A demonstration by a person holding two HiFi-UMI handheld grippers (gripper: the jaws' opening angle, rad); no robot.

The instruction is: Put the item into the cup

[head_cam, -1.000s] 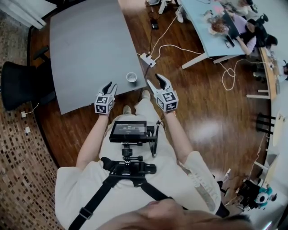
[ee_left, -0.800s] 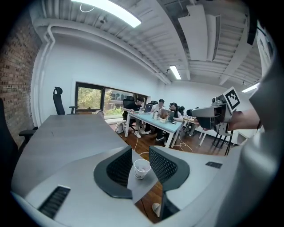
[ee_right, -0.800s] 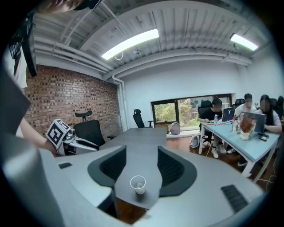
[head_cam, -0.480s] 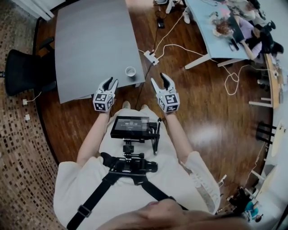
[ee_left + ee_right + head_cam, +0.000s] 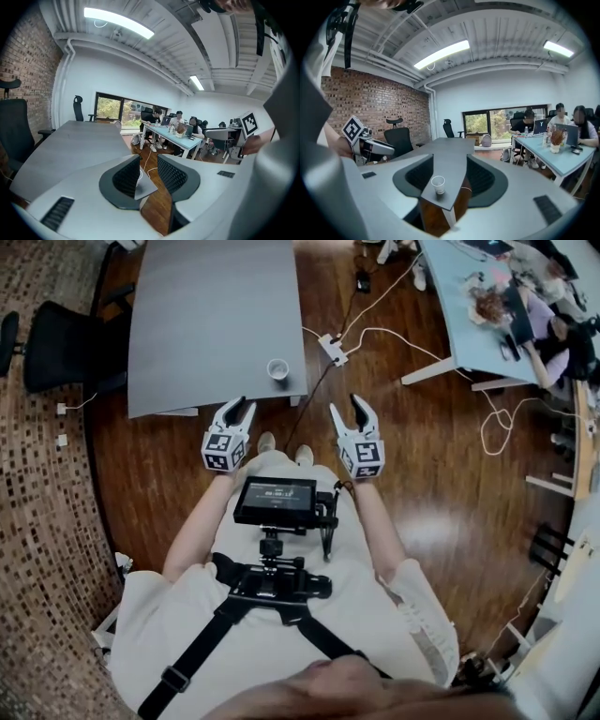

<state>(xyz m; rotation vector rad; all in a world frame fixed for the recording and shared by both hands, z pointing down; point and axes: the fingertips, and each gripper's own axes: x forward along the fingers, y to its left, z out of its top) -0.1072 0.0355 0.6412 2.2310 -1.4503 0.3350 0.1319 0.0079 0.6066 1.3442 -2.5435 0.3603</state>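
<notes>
No plainly legible words anywhere. On the chest-mounted monitor [image 5: 275,501], a line of pale digits, too small to read. On the left gripper [image 5: 240,405] and the right gripper [image 5: 346,406], only black-and-white square code patterns on the cube faces, no letters or numbers. On the lid of a distant laptop [image 5: 540,125], in the right gripper view, possibly a single pale "Y"; too small to be sure.

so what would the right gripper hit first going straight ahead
Probably the paper cup at the near corner of the grey table, centred between the open jaws of the right gripper; depth is unclear, so the table edge might come first.
</notes>
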